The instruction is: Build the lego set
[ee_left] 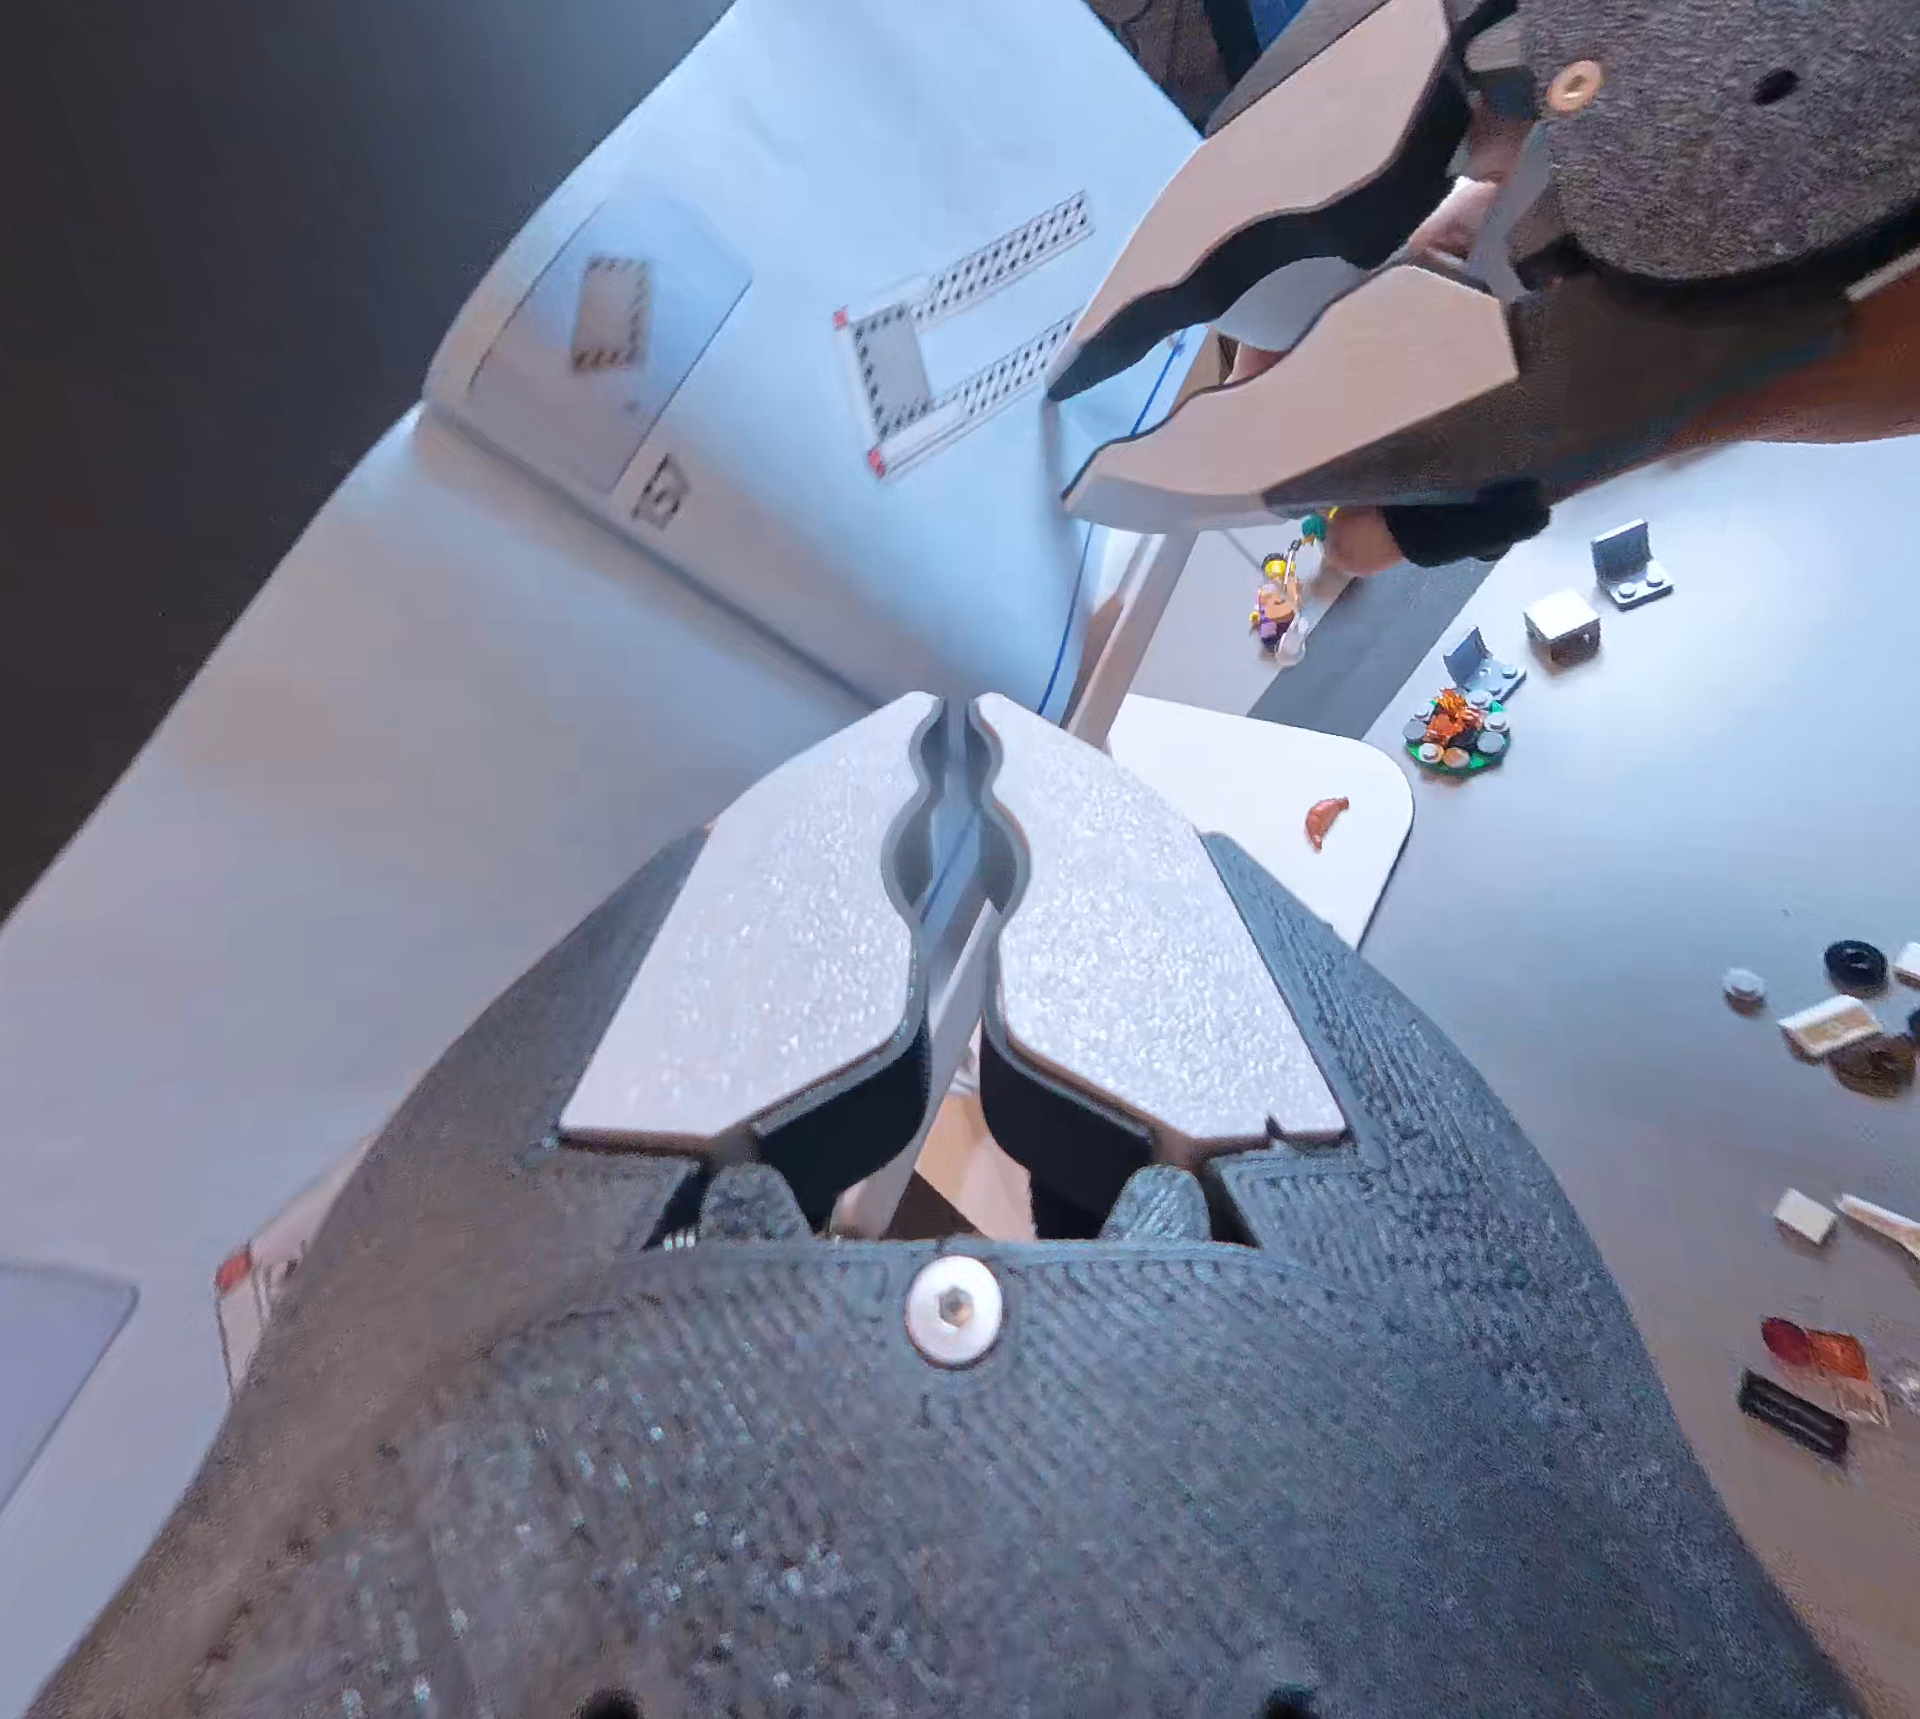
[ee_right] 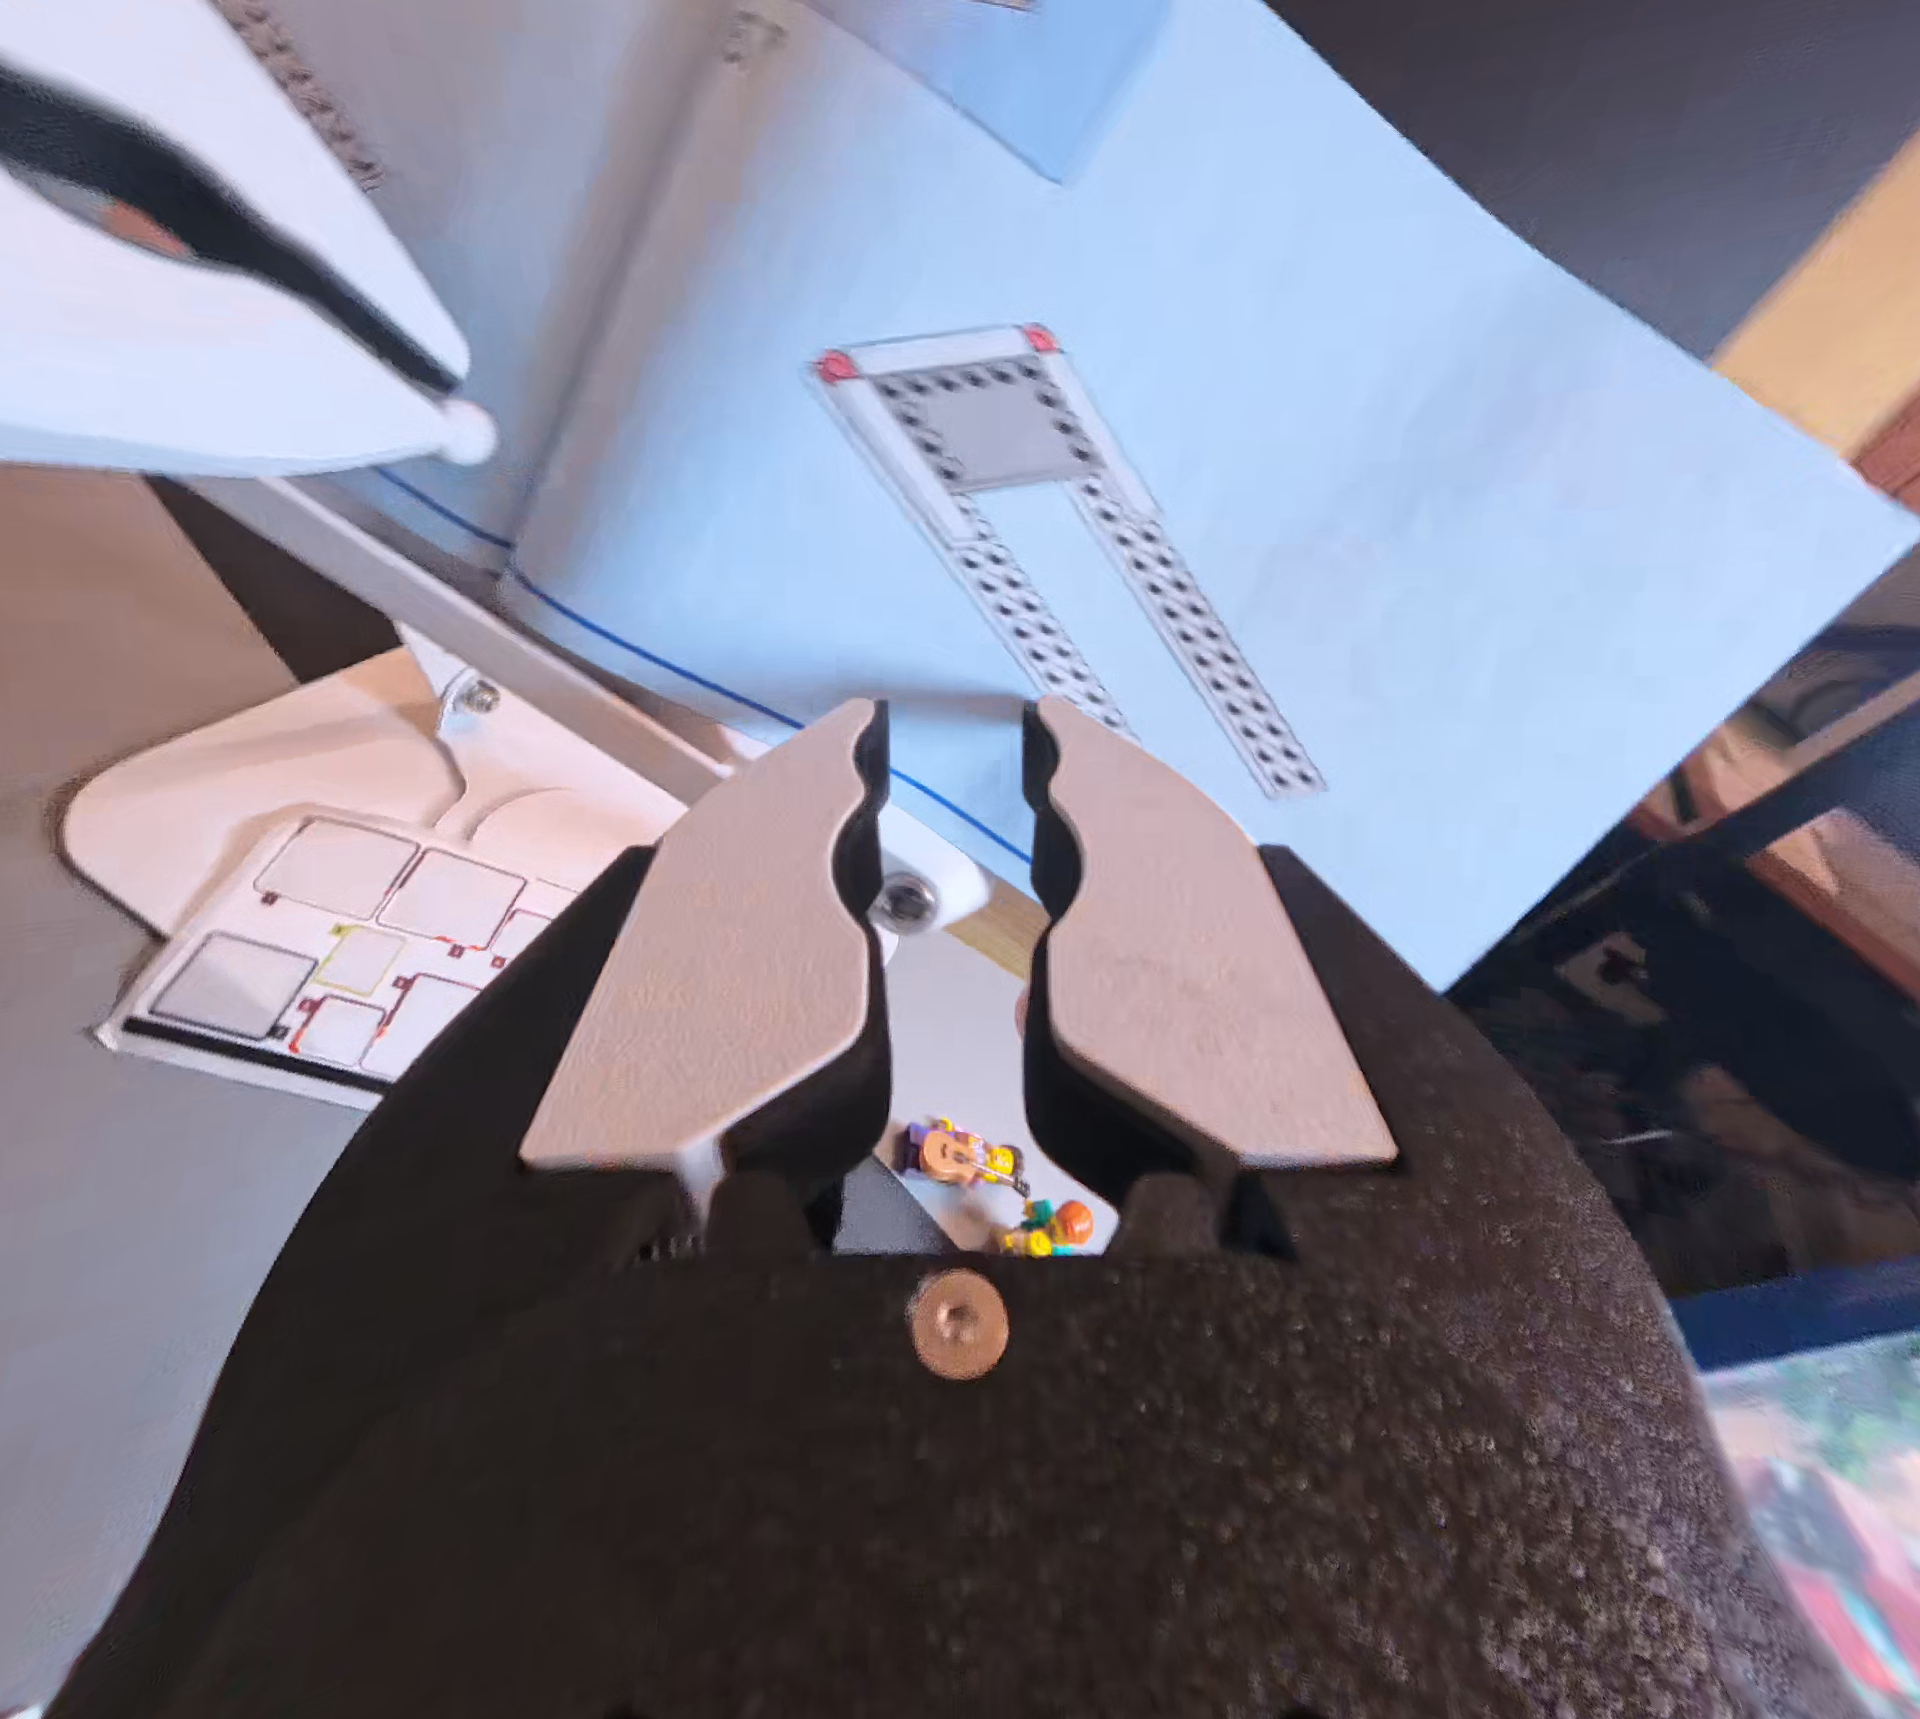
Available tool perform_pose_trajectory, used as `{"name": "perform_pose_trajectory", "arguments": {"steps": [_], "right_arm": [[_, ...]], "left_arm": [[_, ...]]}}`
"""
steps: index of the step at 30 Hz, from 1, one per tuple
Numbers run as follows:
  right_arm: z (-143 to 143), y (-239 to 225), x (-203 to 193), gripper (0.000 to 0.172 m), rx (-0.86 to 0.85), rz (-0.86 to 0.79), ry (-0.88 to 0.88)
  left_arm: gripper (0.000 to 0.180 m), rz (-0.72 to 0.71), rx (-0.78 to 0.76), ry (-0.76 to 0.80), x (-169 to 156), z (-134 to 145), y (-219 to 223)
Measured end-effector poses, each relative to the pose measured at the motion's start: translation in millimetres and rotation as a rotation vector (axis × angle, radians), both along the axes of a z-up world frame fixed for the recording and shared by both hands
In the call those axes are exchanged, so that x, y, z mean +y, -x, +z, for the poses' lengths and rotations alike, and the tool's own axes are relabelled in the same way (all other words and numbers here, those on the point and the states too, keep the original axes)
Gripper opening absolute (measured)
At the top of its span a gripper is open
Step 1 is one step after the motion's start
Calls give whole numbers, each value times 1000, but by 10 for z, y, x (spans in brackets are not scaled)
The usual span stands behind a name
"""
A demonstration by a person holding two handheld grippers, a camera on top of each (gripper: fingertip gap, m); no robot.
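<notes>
Closed on the lower edge of the instruction booklet [ee_left: 727,142], our left gripper [ee_left: 958,713] pinches its pages to prop it up for reading, while our right gripper [ee_right: 956,724] hovers part-open, empty, just beside that blue-lined edge

An open instruction booklet [ee_right: 1299,443] leans on a white stand [ee_left: 1262,796]; toy figures [ee_left: 1280,604] and small bricks [ee_left: 1558,625] lie on the grey table [ee_left: 1662,890].
</notes>
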State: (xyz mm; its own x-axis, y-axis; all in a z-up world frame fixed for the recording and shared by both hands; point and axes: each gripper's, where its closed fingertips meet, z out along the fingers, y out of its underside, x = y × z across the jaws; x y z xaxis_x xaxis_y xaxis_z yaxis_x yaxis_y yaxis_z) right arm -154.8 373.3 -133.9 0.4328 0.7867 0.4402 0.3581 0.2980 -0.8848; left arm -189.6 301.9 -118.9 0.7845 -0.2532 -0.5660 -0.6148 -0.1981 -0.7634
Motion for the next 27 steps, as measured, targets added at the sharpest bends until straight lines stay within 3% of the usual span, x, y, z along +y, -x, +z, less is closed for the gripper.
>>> {"name": "perform_pose_trajectory", "arguments": {"steps": [7,13,14,15,16,18,21,24,27], "right_arm": [[-121,-311,66,28,167,-1,152],[-838,-194,-31,38,31,19,182],[-893,-134,-41,33,14,11,163],[-895,-122,-20,10,-5,-25,114],[-865,-177,48,2,-37,-103,48],[-778,-376,171,0,-96,-236,-88],[-489,-637,214,2,-239,-375,-436],[-213,-676,176,4,-358,-399,-709],[-10,-620,140,7,-454,-354,-859]], "left_arm": [[0,117,281,60,367,-86,-55],[0,180,317,111,440,-115,-17],[0,191,325,116,444,-116,-10],[0,199,343,120,447,-119,0],[0,202,366,123,448,-119,8],[0,199,398,132,448,-120,21],[0,190,376,155,443,-126,11],[0,185,345,160,425,-122,25],[0,164,314,162,394,-120,27]]}}
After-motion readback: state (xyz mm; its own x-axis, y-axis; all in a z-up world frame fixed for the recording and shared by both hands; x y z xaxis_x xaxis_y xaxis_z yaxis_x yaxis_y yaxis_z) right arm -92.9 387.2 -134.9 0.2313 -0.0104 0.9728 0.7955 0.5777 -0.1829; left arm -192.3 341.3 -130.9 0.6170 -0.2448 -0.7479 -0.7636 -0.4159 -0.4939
